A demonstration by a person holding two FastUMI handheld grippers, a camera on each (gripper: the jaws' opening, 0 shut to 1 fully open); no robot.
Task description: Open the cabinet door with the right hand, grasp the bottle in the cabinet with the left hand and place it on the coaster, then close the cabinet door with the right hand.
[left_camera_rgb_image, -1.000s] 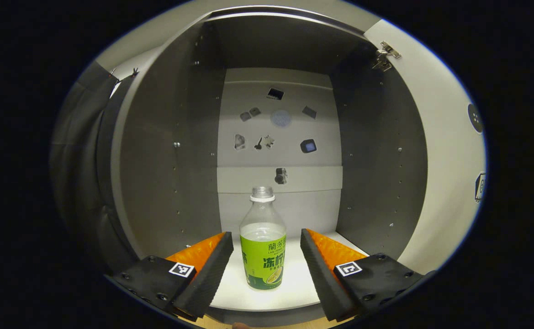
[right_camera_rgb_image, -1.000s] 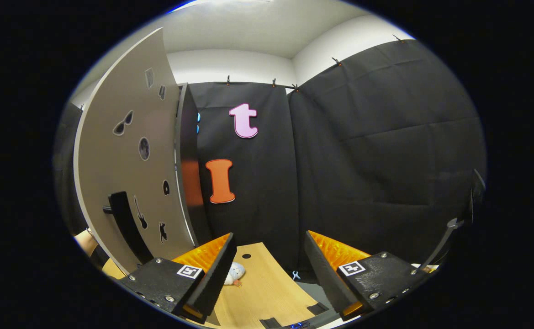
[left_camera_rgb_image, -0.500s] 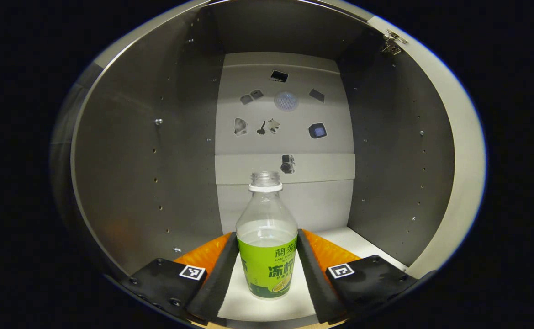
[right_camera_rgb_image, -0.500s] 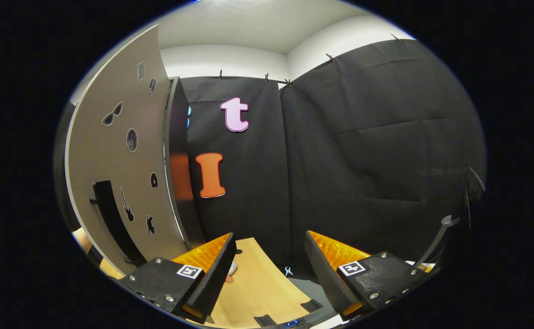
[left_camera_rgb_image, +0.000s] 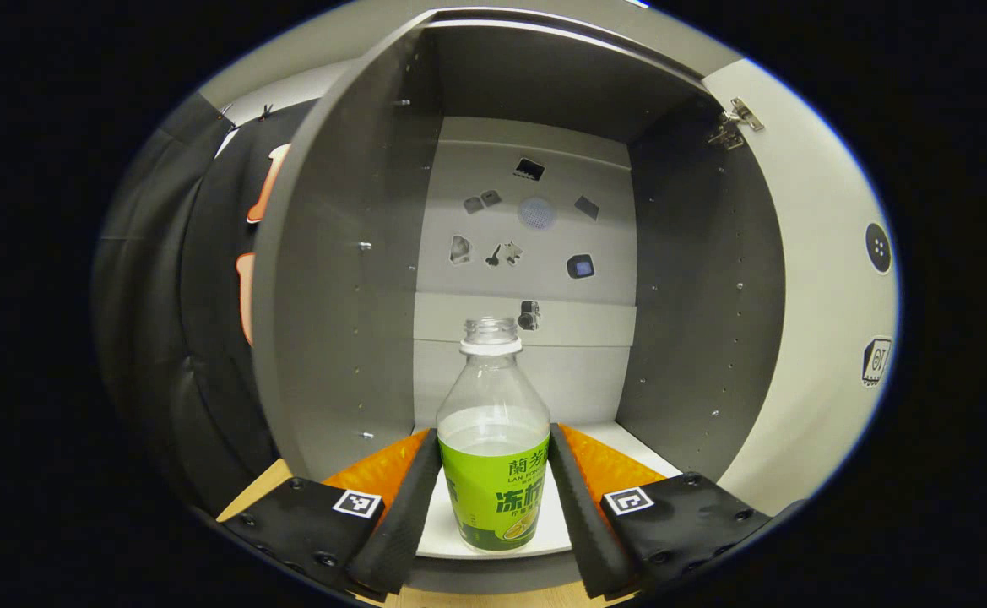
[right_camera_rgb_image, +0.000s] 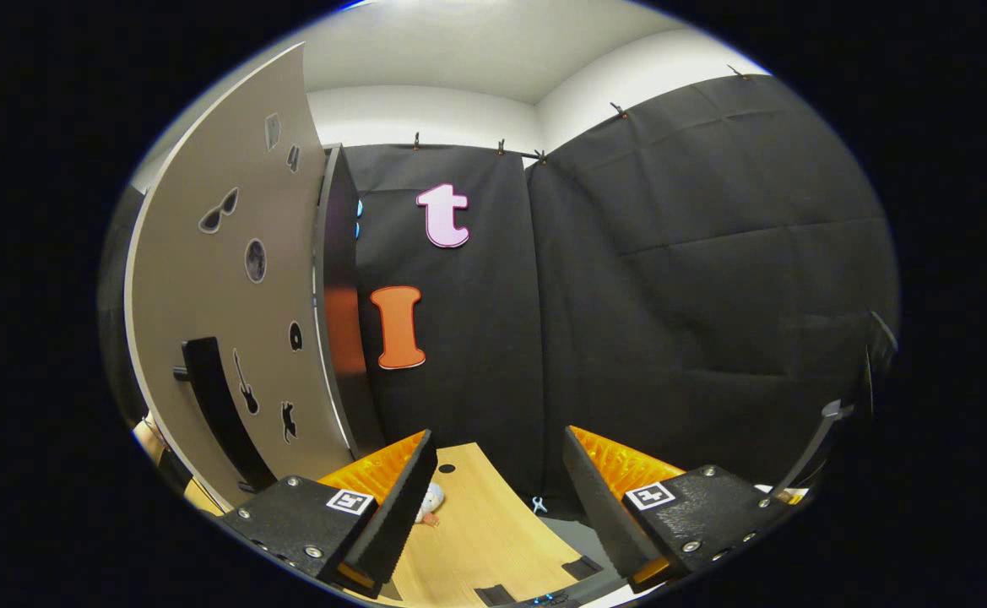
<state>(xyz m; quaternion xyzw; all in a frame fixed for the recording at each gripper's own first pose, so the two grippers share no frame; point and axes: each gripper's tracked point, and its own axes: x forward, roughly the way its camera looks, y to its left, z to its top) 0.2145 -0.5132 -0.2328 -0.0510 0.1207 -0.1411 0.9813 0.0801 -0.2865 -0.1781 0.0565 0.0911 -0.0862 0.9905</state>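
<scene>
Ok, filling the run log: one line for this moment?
grey cabinet door: open | left gripper: shut on green-labelled clear plastic bottle | right gripper: open

Bottle (left_camera_rgb_image: 493, 439): clear plastic, white neck ring, bright green label with white and yellow print.
Left tongs (left_camera_rgb_image: 493, 498): black bodies, orange ribbed insides, black pads, black-and-white square markers.
Right tongs (right_camera_rgb_image: 500, 498): same colours.
Cabinet (left_camera_rgb_image: 349, 295): grey walls, paler back panel with small dark stickers, white shelf.
Cabinet door (right_camera_rgb_image: 223, 321): pale grey, black silhouette stickers, black handle (right_camera_rgb_image: 219, 414).
Surface (right_camera_rgb_image: 476, 532): light wood grain.
</scene>
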